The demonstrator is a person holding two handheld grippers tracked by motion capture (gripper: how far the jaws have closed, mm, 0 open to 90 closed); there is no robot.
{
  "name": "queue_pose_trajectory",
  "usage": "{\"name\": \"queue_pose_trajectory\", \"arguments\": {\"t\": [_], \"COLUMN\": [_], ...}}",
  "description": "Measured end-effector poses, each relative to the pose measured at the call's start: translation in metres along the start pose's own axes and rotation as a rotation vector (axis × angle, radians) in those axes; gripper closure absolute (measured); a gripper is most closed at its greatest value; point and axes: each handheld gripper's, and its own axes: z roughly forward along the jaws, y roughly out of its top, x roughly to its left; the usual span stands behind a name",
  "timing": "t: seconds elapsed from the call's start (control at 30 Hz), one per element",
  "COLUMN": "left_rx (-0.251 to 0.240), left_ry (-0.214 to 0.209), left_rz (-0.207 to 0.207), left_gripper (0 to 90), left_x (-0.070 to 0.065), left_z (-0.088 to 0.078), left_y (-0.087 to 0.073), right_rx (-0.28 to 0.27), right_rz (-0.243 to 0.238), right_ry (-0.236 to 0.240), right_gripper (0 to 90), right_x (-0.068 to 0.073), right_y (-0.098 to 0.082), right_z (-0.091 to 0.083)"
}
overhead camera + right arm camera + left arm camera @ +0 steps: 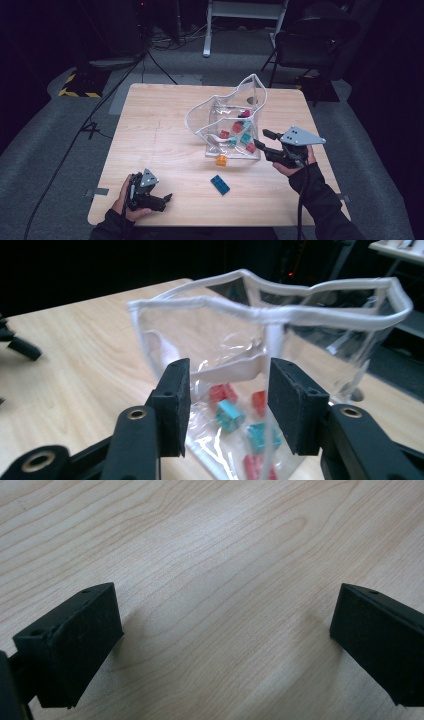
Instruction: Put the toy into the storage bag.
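A clear plastic bag (225, 112) with a white rim stands open on the wooden table (150, 130), right of centre. Several red, teal and pink bricks (240, 134) lie inside it. An orange brick (221, 160) sits on the table against the bag's near edge, and a blue brick (220, 184) lies a little nearer. My right gripper (261, 139) is level at the bag's right side. In the right gripper view its jaws (229, 405) stand parted, with the bag (260, 310) seen through the gap and nothing pinched. My left gripper (162, 199) rests open at the near left corner over bare wood (225, 645).
Bare tabletop spreads left of the bag and along the near edge. Beyond the table stand a dark chair (310, 40) at the back right and a white frame (240, 20). Cables (90, 125) run over the grey floor on the left.
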Motion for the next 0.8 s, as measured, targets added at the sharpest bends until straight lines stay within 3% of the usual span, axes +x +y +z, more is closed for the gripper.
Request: {"name": "queue_pose_trajectory", "arguments": {"t": [0.2, 0.4, 0.8], "left_rx": [0.0, 0.0, -0.001], "left_ry": [0.0, 0.0, 0.0], "left_rz": [0.0, 0.0, -0.001], "left_gripper": [0.5, 0.5, 0.5], "left_x": [0.0, 0.0, 0.0], "left_z": [0.0, 0.0, 0.0], "left_y": [0.0, 0.0, 0.0], "right_rx": [0.026, 0.052, 0.182], "right_rz": [0.006, 0.011, -0.023], "right_ry": [0.041, 0.136, 0.27], "right_gripper": [51.3, 48.8, 42.2], "right_x": [0.013, 0.031, 0.078], "right_y": [-0.017, -0.038, -0.078], "right_z": [0.006, 0.018, 0.059]}}
